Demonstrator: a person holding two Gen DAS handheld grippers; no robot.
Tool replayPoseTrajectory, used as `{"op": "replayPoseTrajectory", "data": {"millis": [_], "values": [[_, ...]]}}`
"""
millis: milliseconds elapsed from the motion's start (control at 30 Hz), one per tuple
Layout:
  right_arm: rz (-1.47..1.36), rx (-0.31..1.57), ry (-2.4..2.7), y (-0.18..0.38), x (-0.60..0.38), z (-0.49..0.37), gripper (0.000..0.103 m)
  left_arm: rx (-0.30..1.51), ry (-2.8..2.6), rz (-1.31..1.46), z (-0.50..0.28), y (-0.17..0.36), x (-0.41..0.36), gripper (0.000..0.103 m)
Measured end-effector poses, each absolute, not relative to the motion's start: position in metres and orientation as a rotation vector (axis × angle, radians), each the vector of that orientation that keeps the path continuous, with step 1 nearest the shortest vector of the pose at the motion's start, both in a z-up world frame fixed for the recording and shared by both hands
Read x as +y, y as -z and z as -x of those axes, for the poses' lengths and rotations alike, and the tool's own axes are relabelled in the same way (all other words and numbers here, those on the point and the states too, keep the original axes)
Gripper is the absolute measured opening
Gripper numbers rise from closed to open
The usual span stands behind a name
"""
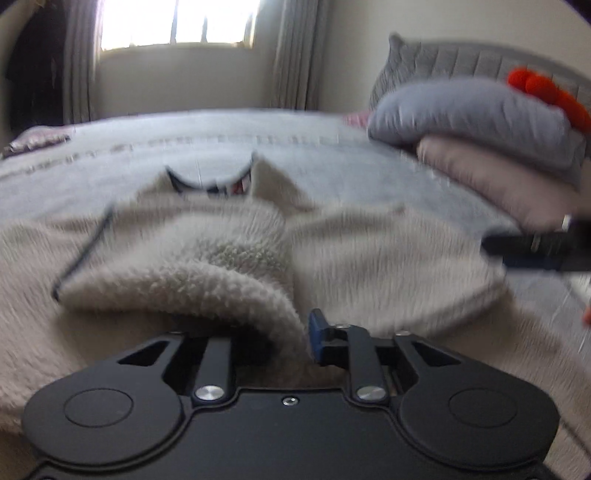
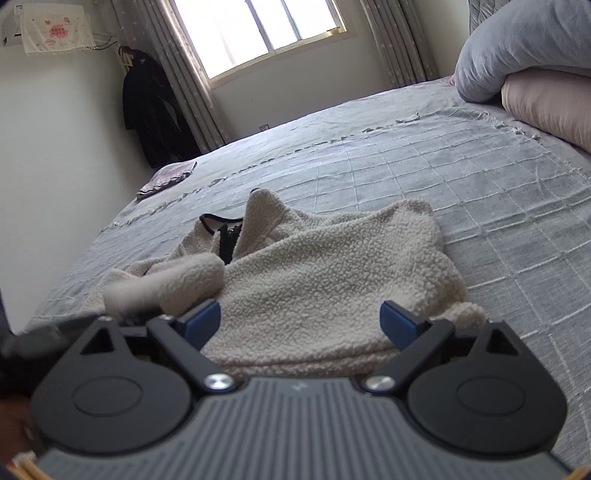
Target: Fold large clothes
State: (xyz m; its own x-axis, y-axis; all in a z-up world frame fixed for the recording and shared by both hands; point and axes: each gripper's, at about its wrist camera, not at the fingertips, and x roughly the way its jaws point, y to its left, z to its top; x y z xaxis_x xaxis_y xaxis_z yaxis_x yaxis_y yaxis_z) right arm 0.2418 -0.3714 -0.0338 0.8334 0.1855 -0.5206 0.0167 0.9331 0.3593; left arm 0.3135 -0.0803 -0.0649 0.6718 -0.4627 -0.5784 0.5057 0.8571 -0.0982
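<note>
Bed (image 2: 424, 155): fills most of both views, covered by a grey grid-stitched spread with a fringed line across it.

Fleece jacket (image 2: 325, 280): cream, dark-trimmed collar, lies partly folded on the near part of the bed. One panel is turned over the body; a rolled sleeve sits at its left side in the right wrist view. Left wrist view is motion-blurred, fabric detail is poor there.

Folded bedding (image 1: 472, 118): grey quilt stacked on a pink one, at the head end of the bed, well apart from the jacket. An orange-red object (image 1: 546, 92) sits on top; cannot tell what it is.

Window with curtains (image 2: 266, 29): behind the bed. Dark garment (image 2: 151, 107) hangs on the wall left of it. Small folded pinkish cloth (image 2: 166, 181) at the far bed corner.

Left hand-held gripper (image 1: 291, 339): low over the jacket's near edge, a fold of fleece bulging between its fingers. Only the right blue pad (image 1: 316, 332) shows, the other is hidden by fabric. Cannot tell whether the pads press on it.

Right hand-held gripper (image 2: 300, 319): jaws wide apart, nothing clamped, the jacket's near hem lying below and between the blue pads.
</note>
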Motion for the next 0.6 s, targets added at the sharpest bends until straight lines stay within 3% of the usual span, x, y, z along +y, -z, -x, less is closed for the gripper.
{"op": "replayPoseTrajectory", "data": {"millis": [67, 133, 200, 400, 600], "values": [[-0.362, 0.587, -0.093, 0.035, -0.370, -0.243, 0.094, 0.503, 0.534, -0.173, -0.290, 0.072, -0.087, 0.035], [-0.360, 0.588, -0.097, 0.036, -0.368, -0.242, 0.094, 0.496, 0.549, -0.235, -0.282, 0.058, -0.090, 0.043], [-0.352, 0.590, -0.101, 0.036, -0.366, -0.243, 0.094, 0.503, 0.623, -0.225, -0.276, 0.042, -0.076, 0.075], [-0.278, 0.597, -0.153, 0.029, -0.338, -0.242, 0.094, 0.446, 0.605, -0.201, -0.253, 0.018, -0.004, 0.077], [-0.108, 0.587, -0.279, 0.007, -0.270, -0.247, 0.094, 0.437, 0.333, -0.084, -0.278, 0.028, 0.087, 0.074]]}}
